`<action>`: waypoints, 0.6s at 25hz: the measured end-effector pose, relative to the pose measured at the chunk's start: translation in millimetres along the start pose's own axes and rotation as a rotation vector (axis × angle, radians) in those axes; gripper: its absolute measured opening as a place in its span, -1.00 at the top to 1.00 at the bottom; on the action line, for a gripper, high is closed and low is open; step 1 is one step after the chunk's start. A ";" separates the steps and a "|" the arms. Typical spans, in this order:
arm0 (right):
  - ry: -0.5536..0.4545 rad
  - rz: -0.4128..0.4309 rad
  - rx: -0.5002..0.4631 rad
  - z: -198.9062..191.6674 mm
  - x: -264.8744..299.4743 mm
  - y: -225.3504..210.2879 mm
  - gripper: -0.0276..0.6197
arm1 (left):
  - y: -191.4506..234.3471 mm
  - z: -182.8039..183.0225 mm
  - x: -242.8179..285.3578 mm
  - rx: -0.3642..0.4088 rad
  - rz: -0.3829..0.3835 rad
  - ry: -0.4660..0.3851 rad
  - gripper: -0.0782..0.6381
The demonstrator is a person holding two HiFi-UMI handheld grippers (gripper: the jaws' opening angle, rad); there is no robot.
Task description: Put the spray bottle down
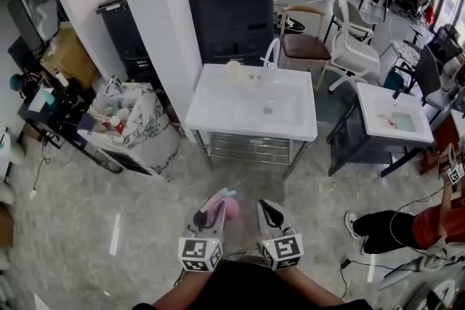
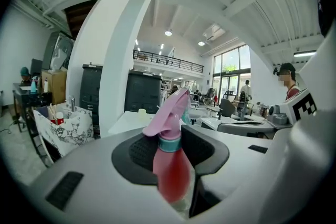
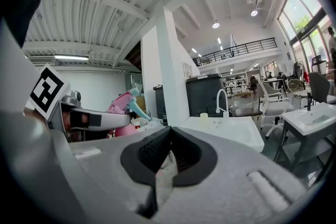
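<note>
I've the bottle point(image 2: 170, 170) clamped in the left gripper point(image 1: 215, 205) jaws, by its body under the collar, at six o'clock. Probably light, slick plastic, top-heavy; hold low. Right gripper point(image 1: 270, 213) jaws together, empty. Sink point(image 1: 218, 123) at twelve.

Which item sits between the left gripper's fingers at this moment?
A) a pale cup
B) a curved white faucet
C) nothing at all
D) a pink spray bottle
D: in the left gripper view, the pink spray bottle stands upright, clamped between the dark fingers of the left gripper, with its teal collar and pink trigger head rising above them.
</note>
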State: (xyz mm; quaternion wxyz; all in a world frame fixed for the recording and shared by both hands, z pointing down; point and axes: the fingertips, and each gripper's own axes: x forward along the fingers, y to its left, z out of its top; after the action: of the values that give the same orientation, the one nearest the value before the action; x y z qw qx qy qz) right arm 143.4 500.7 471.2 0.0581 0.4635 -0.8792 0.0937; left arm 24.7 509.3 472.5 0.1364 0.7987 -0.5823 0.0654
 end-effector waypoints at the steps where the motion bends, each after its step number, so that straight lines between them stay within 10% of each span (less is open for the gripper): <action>1: 0.000 0.003 0.002 0.5 3.5 -0.6 0.92 | 2.6 1.4 2.2 0.005 0.003 0.001 0.36; 15: 0.032 -0.059 0.003 6.0 120.9 -36.2 0.92 | 81.5 25.2 102.7 0.014 -0.027 -0.006 0.36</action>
State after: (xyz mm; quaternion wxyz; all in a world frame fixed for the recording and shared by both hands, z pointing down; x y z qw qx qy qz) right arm 105.2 382.2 492.2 0.0742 0.4876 -0.8641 0.1006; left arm -21.8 385.0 487.1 0.1296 0.8076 -0.5716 0.0652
